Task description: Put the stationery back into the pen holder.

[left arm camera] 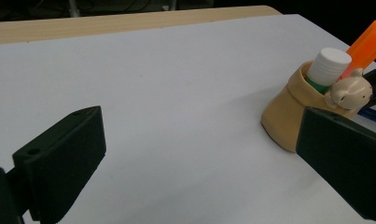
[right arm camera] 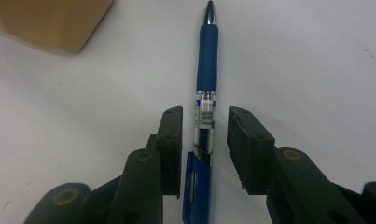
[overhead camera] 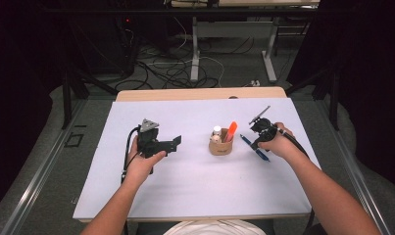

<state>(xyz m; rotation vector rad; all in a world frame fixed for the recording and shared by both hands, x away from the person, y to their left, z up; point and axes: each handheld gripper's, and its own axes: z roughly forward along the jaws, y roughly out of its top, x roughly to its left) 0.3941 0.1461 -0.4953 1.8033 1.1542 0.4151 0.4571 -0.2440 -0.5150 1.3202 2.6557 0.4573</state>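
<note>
A blue pen (right arm camera: 208, 56) lies flat on the white table sheet (overhead camera: 195, 186), tip pointing away from my right gripper (right arm camera: 204, 116). That gripper is open and low over the pen, one jaw on each side of the clear barrel, with a narrow gap on each side. In the high view the pen (overhead camera: 249, 143) lies just right of a tan pen holder (overhead camera: 219, 147), under the right gripper (overhead camera: 258, 133). My left gripper (overhead camera: 174, 142) is wide open with nothing in it, left of the holder (left arm camera: 288, 116) and pointing toward it.
The holder carries an orange highlighter (left arm camera: 367, 44), a white-capped stick (left arm camera: 329, 65) and a small tan animal figure (left arm camera: 351, 91). A wooden table edge (overhead camera: 200, 93) runs behind the sheet. Cables and table legs lie on the floor beyond.
</note>
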